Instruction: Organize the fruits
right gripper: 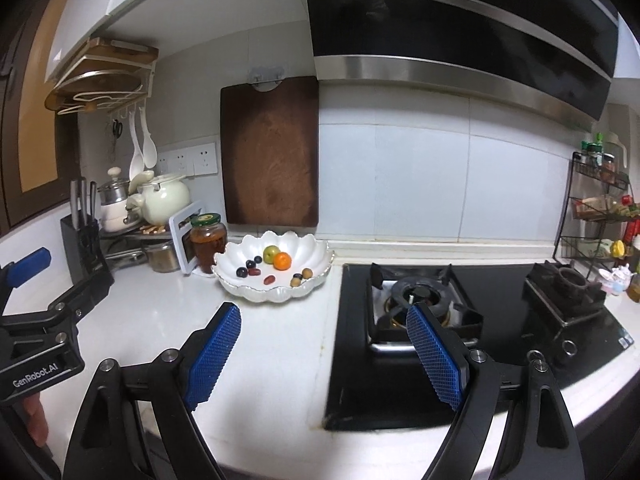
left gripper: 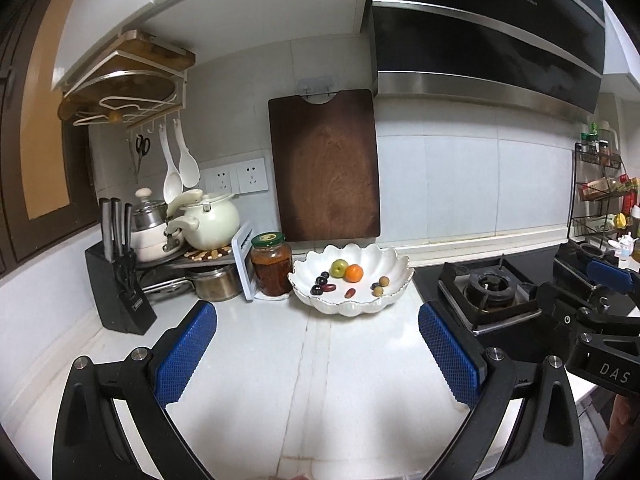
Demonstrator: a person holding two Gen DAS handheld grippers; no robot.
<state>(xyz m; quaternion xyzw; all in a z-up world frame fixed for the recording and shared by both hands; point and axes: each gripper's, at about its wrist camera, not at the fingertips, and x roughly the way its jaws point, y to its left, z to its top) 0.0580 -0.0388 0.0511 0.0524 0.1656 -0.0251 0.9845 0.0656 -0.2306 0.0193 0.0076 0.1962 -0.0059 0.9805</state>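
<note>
**Both tools held wide apart above the white tabletop, fruit bowl ahead**

The left tool (left gripper: 318,354) hovers over the white stone tabletop (left gripper: 280,380) with its blue, diamond-textured pads spread wide and nothing between them. The right tool (right gripper: 324,354) hangs beside it, partly over the edge of the black glass gas hob (right gripper: 500,360), its blue pads likewise spread wide and empty. Each tool shows at the edge of the other's view.

Ahead of both, near the wall, stands the white scalloped ceramic bowl (left gripper: 394,266). It holds the fruit: a green apple (left gripper: 339,268) touching a round orange fruit (left gripper: 353,273) at the back, several dark purple grapes (left gripper: 320,282) on the left, a small reddish oblong fruit (left gripper: 350,293) near the front, and two pale yellow-brown round fruits (left gripper: 380,286) on the right. Neither tool touches the bowl; both are well apart from it.

Just left of the bowl sits a glass jar of reddish-brown preserve with a dark green lid (left gripper: 272,264). Behind the bowl a dark brown wooden cutting board (left gripper: 324,168) stands upright against the tiled wall. Farther left are a cream ceramic kettle (left gripper: 210,220) and a black knife block (left gripper: 120,296). A black and steel range hood (right gripper: 460,32) hangs above the hob, and a black wire spice rack (right gripper: 596,208) stands at the far right.
</note>
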